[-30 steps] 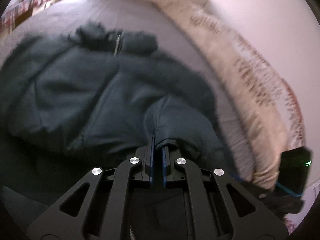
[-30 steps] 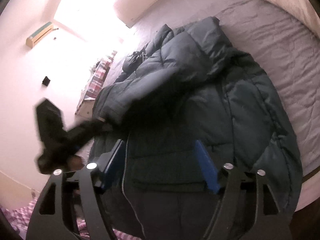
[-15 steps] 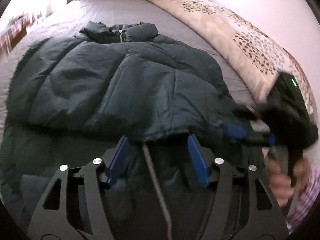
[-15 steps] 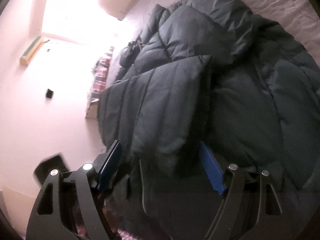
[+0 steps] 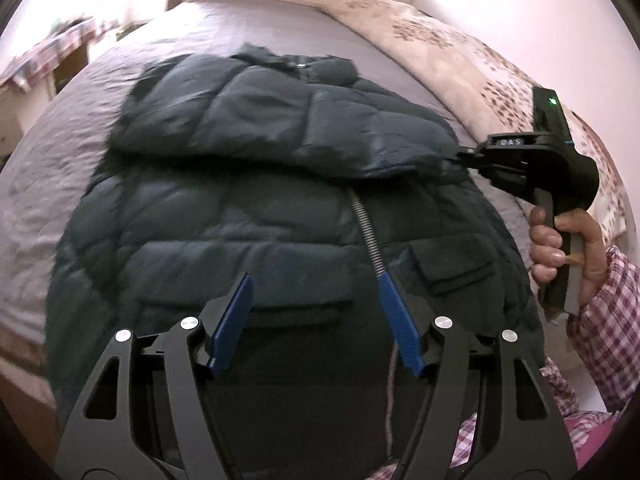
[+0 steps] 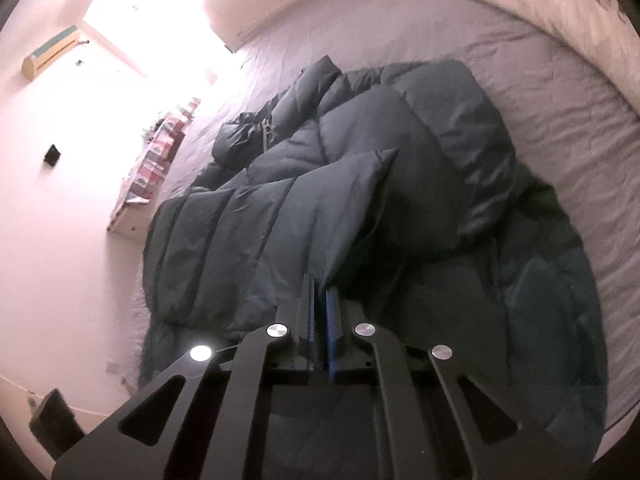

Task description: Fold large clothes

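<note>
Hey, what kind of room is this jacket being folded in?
Most likely a bedroom. The dark puffer jacket lies on a wide bed with a grey sheet, a patterned quilt along one side, and an air conditioner high on the wall.

Bedroom surroundings.
Grey bed sheet (image 5: pixel 80 152); floral quilt (image 5: pixel 460 60) along the bed's far side; wall air conditioner (image 6: pixel 50 58); checked cloth (image 6: pixel 160 148) beside the bed.
</note>
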Tool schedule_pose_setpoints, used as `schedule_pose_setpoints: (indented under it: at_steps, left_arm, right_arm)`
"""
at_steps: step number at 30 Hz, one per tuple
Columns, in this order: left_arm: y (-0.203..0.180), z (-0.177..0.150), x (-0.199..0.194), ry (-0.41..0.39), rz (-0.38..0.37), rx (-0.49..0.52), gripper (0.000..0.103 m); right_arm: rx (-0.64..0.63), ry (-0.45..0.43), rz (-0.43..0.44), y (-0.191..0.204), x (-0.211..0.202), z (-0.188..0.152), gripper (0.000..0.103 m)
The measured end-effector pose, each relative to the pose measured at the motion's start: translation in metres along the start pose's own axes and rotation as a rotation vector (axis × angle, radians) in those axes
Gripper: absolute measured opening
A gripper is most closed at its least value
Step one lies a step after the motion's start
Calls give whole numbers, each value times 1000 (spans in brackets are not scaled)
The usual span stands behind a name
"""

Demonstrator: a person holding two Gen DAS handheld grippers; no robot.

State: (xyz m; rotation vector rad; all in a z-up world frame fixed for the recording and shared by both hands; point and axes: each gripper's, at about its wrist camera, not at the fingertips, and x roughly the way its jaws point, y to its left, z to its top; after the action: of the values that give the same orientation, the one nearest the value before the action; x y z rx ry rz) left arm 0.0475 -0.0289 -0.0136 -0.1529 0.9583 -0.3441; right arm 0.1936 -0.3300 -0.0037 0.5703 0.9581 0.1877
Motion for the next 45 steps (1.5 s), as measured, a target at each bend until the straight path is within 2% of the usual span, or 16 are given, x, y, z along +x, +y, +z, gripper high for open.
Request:
schedule_pose_setpoints:
  at_steps: [4, 8, 12, 13, 15, 20, 22, 24, 30, 33, 37, 38, 41, 45]
  left_arm:
    - [21, -9, -12, -9, 45, -50, 65]
    - [42, -16, -21, -12, 103, -90, 68]
    - [67, -18, -39, -24, 191, -118, 73]
    - [72, -18, -44, -31, 211, -123, 74]
    - [88, -21, -56, -42, 261, -141, 76]
    - [123, -33, -76, -26, 336, -196, 76]
    - [138, -44, -82, 4, 327, -236, 76]
    - [147, -54, -84, 29, 312, -264, 76]
    - [143, -80, -72, 96, 236, -283, 76]
    - [139, -86, -60, 121, 208, -277, 76]
    - [142, -90, -48, 157, 175, -297, 76]
    - [144, -91, -44, 168, 161, -312, 76]
    - [150, -95, -43, 175, 123, -344, 76]
    - [156, -100, -45, 157, 72, -387, 75]
  right_arm:
    - [-16, 7, -66, -2, 9, -1, 4]
    - [-28, 80, -120, -11, 29, -11, 5]
    - [-7, 105, -108, -18, 31, -11, 15]
    - [10, 101, -90, -21, 26, -12, 17]
    - [9, 86, -74, -22, 15, -13, 30]
    - [-65, 38, -79, -22, -26, -28, 44]
    - [-96, 21, -77, -25, -47, -42, 48]
    - [-116, 10, -83, -28, -63, -56, 58]
    - [-140, 18, -98, -40, -98, -93, 60]
    - [-124, 27, -102, -50, -109, -103, 69]
    - [-117, 32, -136, -61, -123, -113, 71]
    - [-114, 33, -144, -65, -127, -116, 74]
    - [-79, 34, -158, -82, -141, -124, 81]
    - [-8, 52, -153, -106, -155, -135, 83]
